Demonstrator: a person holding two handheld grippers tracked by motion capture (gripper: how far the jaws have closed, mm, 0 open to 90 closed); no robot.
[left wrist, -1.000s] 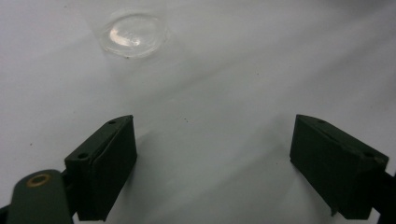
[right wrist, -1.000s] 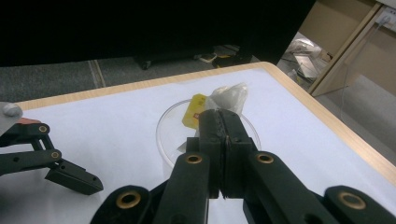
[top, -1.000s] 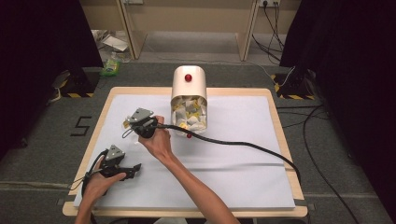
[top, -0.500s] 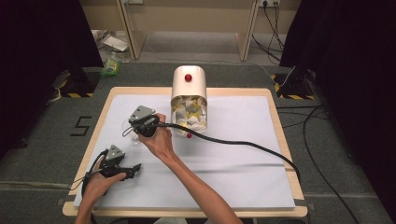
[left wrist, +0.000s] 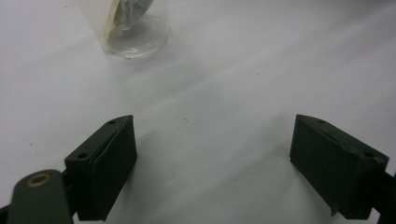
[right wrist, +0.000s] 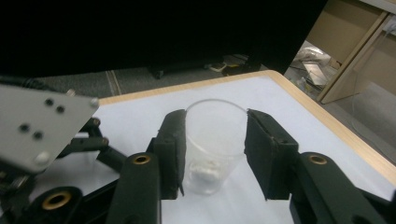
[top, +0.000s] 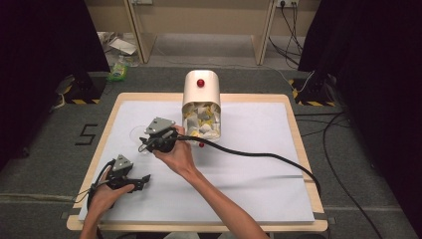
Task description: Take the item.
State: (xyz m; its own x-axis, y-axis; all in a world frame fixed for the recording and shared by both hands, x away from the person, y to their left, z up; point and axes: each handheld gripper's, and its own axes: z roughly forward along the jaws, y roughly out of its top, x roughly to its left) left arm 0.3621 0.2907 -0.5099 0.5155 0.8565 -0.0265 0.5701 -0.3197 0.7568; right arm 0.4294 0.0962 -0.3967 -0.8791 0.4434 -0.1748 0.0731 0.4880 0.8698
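Clear plastic cup [right wrist: 214, 144] stands upright on the white sheet over the tabletop [top: 259, 164], toward the left part of it and well left of the white canister [top: 201, 102] that lies on its side with crumpled paper pieces [top: 201, 122] showing at its mouth. In the right gripper view a small white lump [right wrist: 205, 170] lies at the bottom of the cup. The right gripper [right wrist: 212, 154] has its jaws one on each side of the cup; they have just been opening, and now a narrow gap shows between each pad and the cup wall, so the cup sits between them without being pressed. Compared with a second ago, the right gripper [top: 144, 144] in the high view sits slightly nearer the person and a little higher, its grey plate tipped more toward the camera, with the cup's rim showing just beyond it. The cup itself has kept its place.

The left gripper [top: 142, 180] rests low over the sheet near the front left corner, in the same spot as before. Its jaws stand wide apart with nothing between them, and in the left gripper view [left wrist: 215, 163] the cup's base [left wrist: 135, 35] shows farther off across the bare sheet. A small red object [top: 201, 145] lies on the sheet just in front of the canister's mouth.
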